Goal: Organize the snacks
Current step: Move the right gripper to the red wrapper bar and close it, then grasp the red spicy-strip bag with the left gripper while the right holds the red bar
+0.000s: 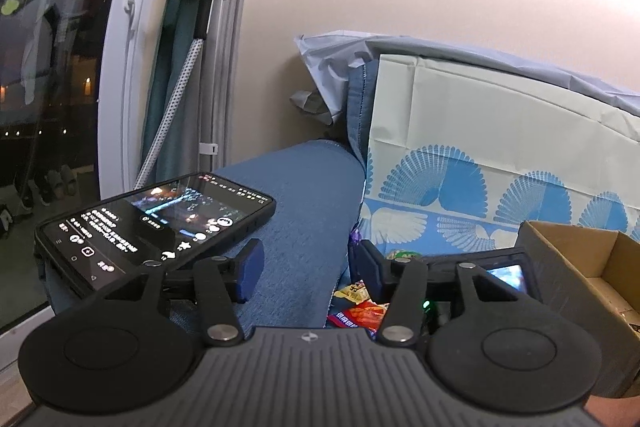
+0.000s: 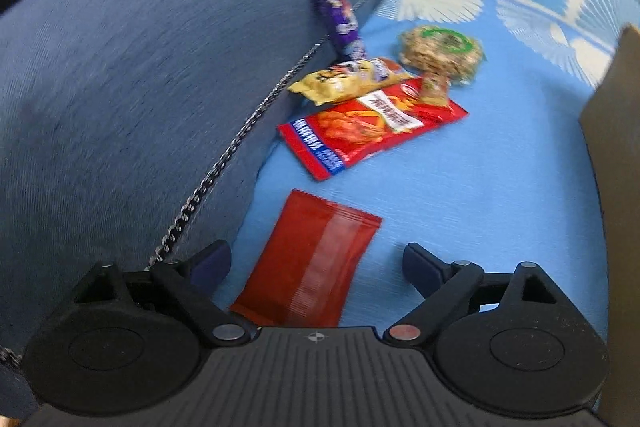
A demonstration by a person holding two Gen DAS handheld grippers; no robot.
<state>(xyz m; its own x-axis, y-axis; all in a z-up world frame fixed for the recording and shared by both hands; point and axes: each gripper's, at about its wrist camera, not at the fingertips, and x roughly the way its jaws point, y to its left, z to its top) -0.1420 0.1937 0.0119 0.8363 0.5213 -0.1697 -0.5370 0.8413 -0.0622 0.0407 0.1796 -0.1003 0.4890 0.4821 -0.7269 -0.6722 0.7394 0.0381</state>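
**Both grippers empty, snacks spread on blue cloth**

Our right gripper (image 2: 316,263) has its jaws wide, nothing pinched; a plain red packet (image 2: 310,267) lies flat between the fingers, pads not touching it. Just past it, at 12 o'clock, we see a red chip bag (image 2: 368,125) with printed snack art. A yellow packet (image 2: 344,81) overlaps that bag's far edge. At 1 o'clock sits a round grain cake in clear wrap (image 2: 440,53), and a purple wrapped bar (image 2: 338,17) leans against the blue cushion (image 2: 140,67) at 12. All rest on the blue patterned cloth (image 2: 500,187). A cardboard box (image 2: 612,155) edge shows at 3 o'clock. View is blurred.

Our left gripper (image 1: 308,267) stands partly apart, nothing between the fingers, pointing nearly level over the cushion. A phone (image 1: 156,227) with a lit screen is mounted at 10 o'clock. The box (image 1: 580,267) is at 3 o'clock, a window (image 1: 48,67) at 9.
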